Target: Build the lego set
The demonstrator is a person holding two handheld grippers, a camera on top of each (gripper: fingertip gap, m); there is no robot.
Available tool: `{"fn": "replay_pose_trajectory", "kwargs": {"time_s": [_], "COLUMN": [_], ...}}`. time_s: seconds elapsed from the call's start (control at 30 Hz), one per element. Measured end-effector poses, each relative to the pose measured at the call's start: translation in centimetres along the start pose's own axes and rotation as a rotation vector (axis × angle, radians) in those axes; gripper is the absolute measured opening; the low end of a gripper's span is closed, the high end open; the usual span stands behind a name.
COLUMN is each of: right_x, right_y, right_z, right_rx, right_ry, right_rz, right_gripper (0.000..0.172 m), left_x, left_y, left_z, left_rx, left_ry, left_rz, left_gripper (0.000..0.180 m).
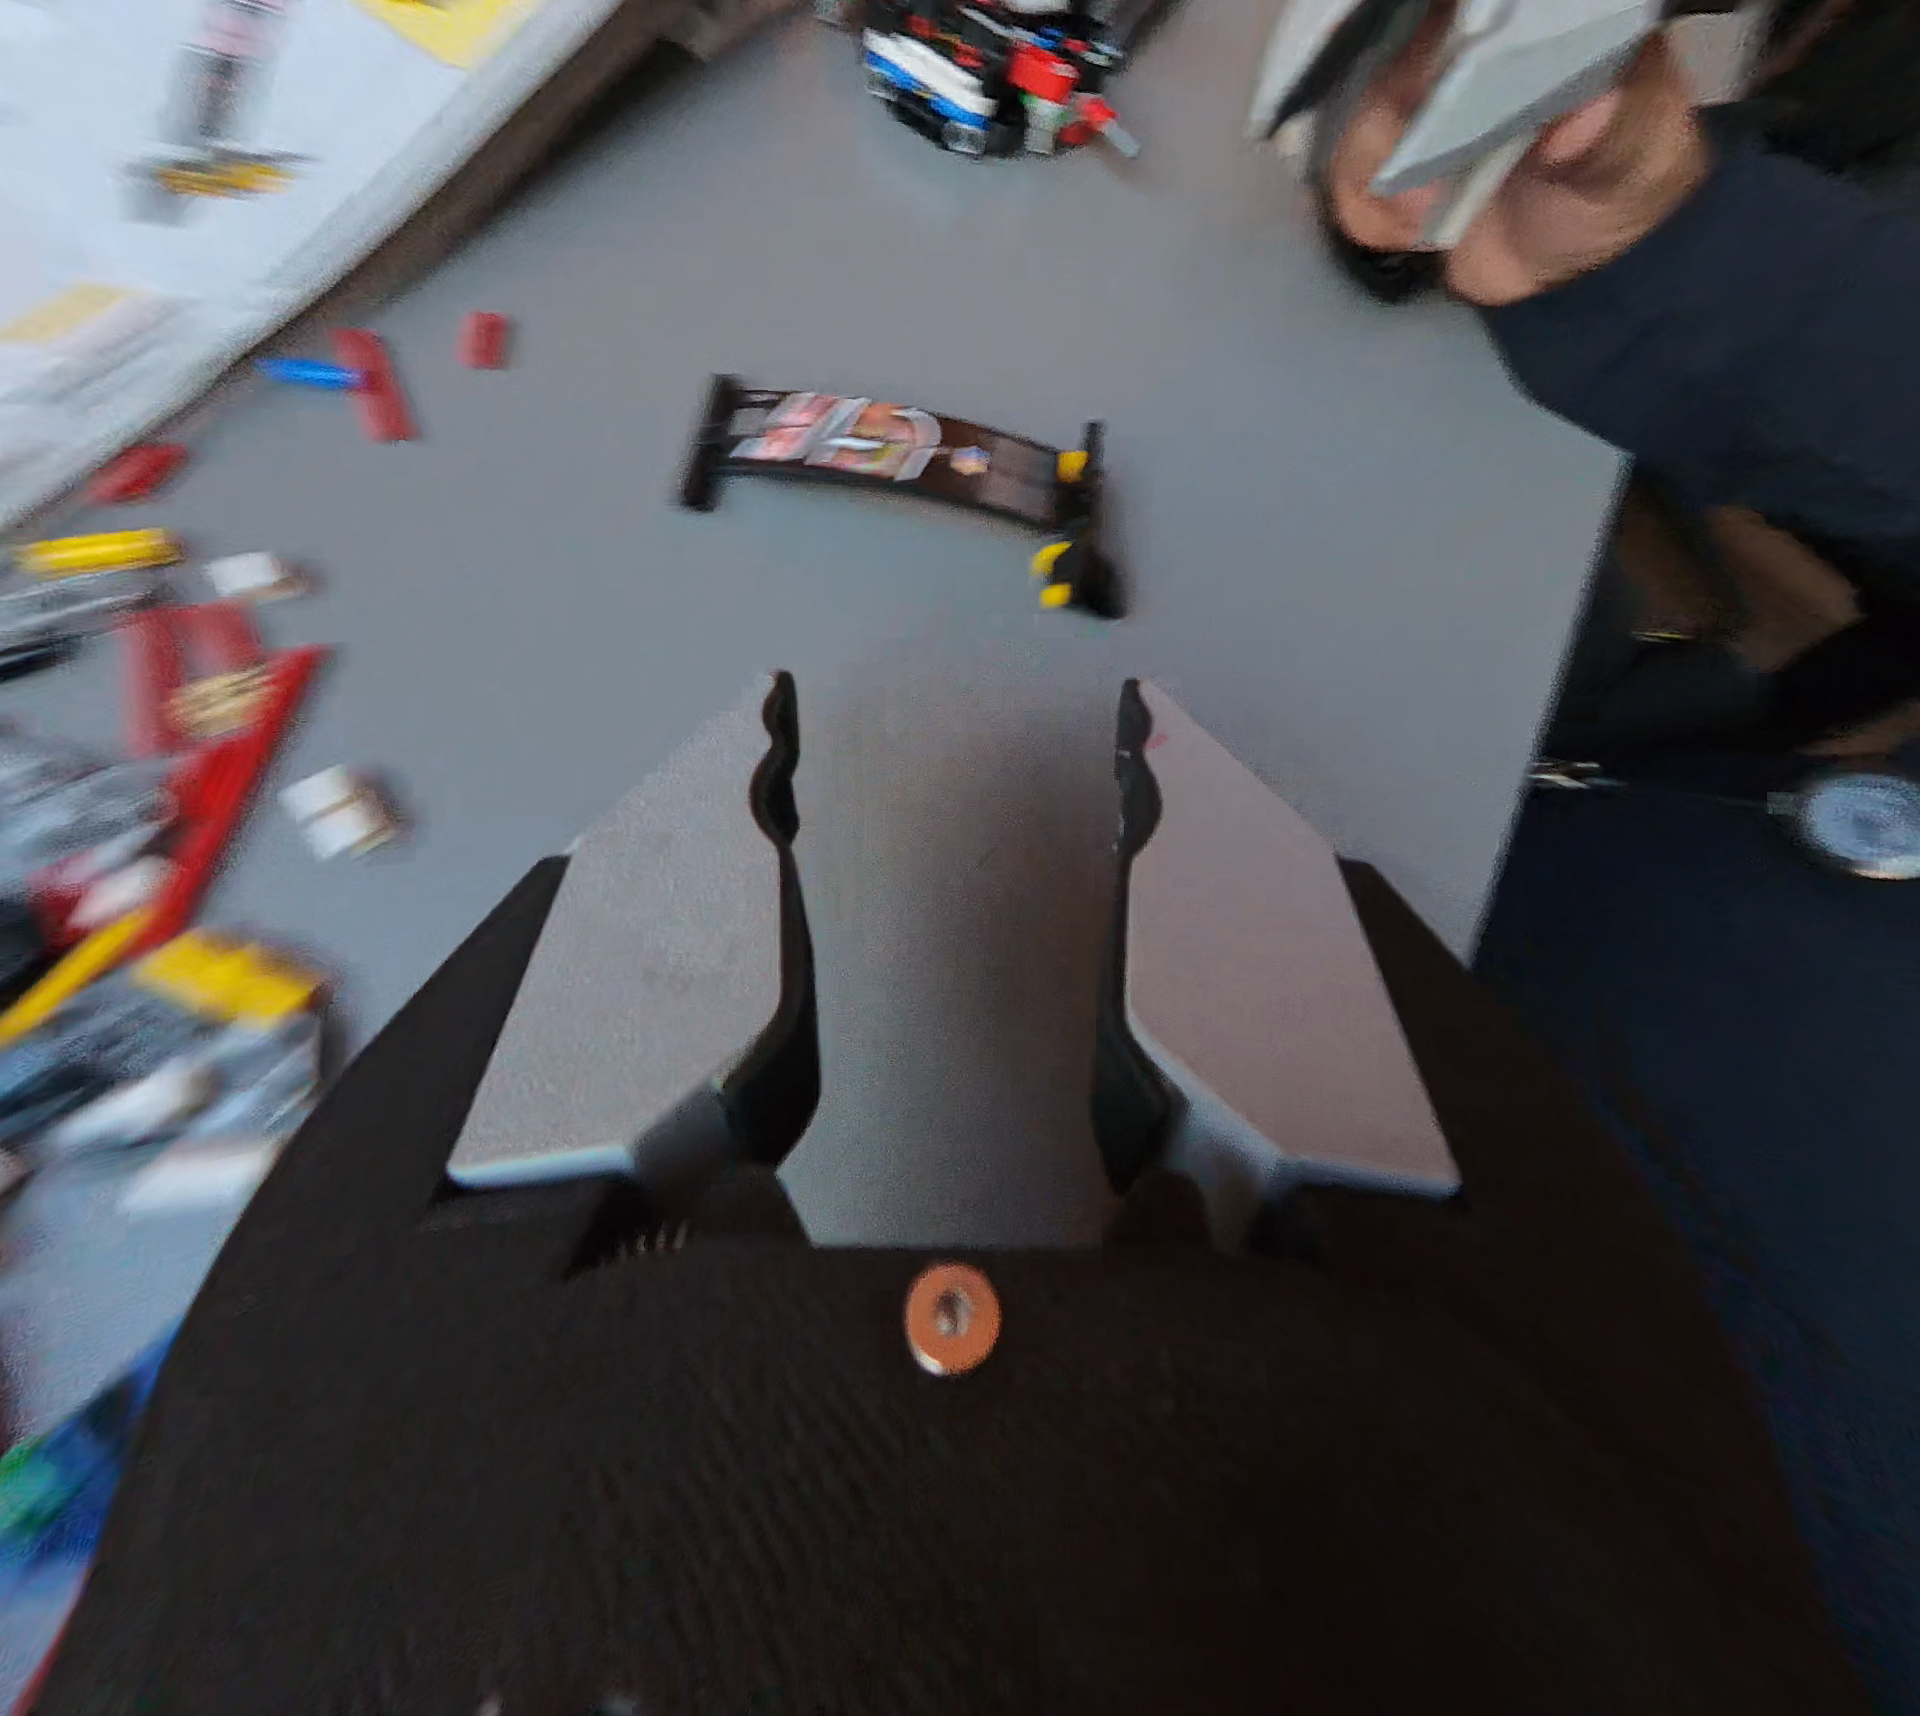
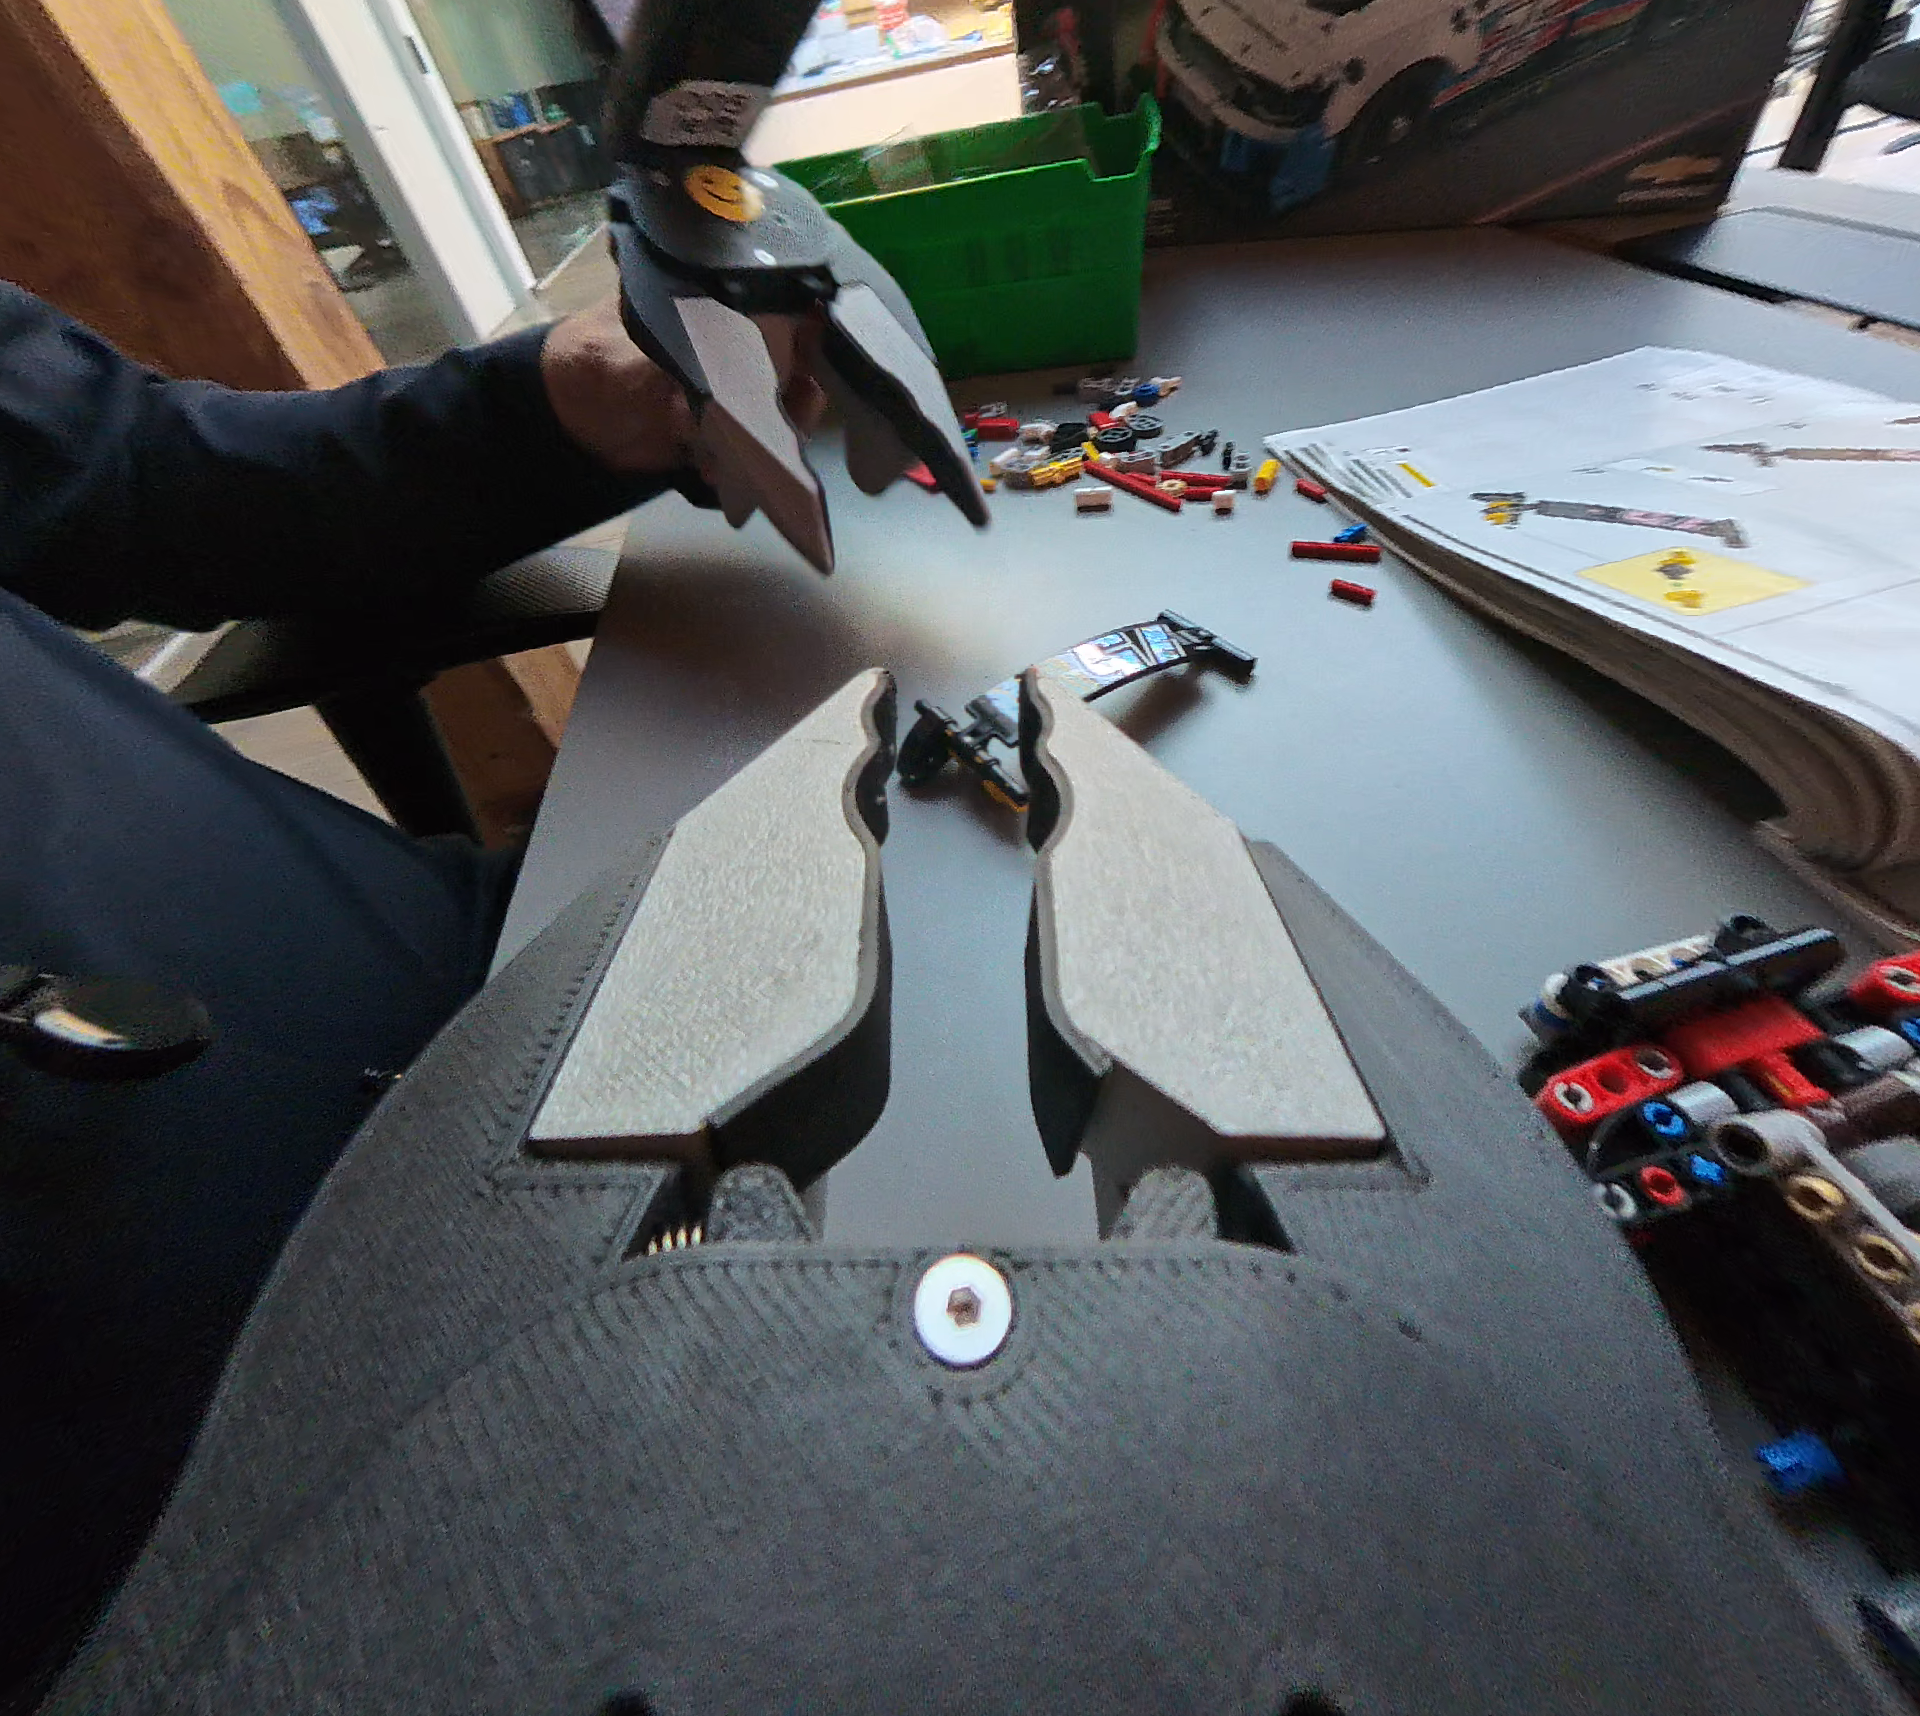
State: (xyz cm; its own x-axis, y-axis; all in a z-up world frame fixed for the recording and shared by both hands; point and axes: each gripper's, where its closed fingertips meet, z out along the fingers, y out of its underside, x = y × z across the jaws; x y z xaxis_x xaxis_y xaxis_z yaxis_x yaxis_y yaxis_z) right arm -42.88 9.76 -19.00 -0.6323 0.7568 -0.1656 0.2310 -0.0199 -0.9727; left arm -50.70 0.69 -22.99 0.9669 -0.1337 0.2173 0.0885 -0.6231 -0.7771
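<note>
Fingers (image 2: 1039, 731) of both grippers stand apart, bare; black wing piece (image 2: 1122, 658) lies on the table just beyond.

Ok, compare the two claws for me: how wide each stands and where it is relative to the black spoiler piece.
The left claw stands wide open, raised off the grey table, short of the black spoiler piece. The right claw is narrower, low beside the piece's near end, its pads not touching. Both are empty.

Grey bench (image 2: 1455, 835) top, matte. Wooden post (image 2: 156, 212) at left, glass partition (image 2: 457, 4) behind it, daylight through. Office shelving far back, blurry. Wood floor (image 2: 301, 752) below the bench edge.
</note>
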Motion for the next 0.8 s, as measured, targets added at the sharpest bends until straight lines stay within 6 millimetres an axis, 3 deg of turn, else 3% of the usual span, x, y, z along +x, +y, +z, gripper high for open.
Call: {"fn": "replay_pose_trajectory", "kwargs": {"time_s": [0.17,0.27,0.37,0.5,0.7,0.8], "right_x": [0.2,0.2,0.3,0.4,0.1,-0.2], "right_y": [-0.2,-0.2,-0.1,-0.1,-0.2,-0.1], "right_z": [-0.6,-0.6,-0.5,-0.5,-0.5,-0.4], "right_rx": [0.027,0.026,0.017,0.020,0.024,0.012], "right_ry": [0.071,0.084,0.095,0.108,0.111,0.105], "right_rz": [-0.036,-0.046,-0.050,-0.062,-0.083,-0.092], "right_gripper": [0.017,0.016,0.016,0.014,0.013,0.012], "left_x": [-5.4,-6.8,-7.6,-8.3,-8.8,-7.9], "left_y": [1.5,3.1,4.7,5.7,4.4,2.0], "left_z": [-8.2,-10.9,-11.7,-11.3,-10.5,-10.9], "left_rx": [0.037,0.011,-0.022,-0.017,0.071,0.216], "left_ry": [-0.316,-0.384,-0.422,-0.424,-0.475,-0.512], "left_rz": [0.023,-0.018,-0.045,-0.074,-0.019,0.091], "left_gripper": [0.050,0.049,0.046,0.042,0.040,0.033]}}
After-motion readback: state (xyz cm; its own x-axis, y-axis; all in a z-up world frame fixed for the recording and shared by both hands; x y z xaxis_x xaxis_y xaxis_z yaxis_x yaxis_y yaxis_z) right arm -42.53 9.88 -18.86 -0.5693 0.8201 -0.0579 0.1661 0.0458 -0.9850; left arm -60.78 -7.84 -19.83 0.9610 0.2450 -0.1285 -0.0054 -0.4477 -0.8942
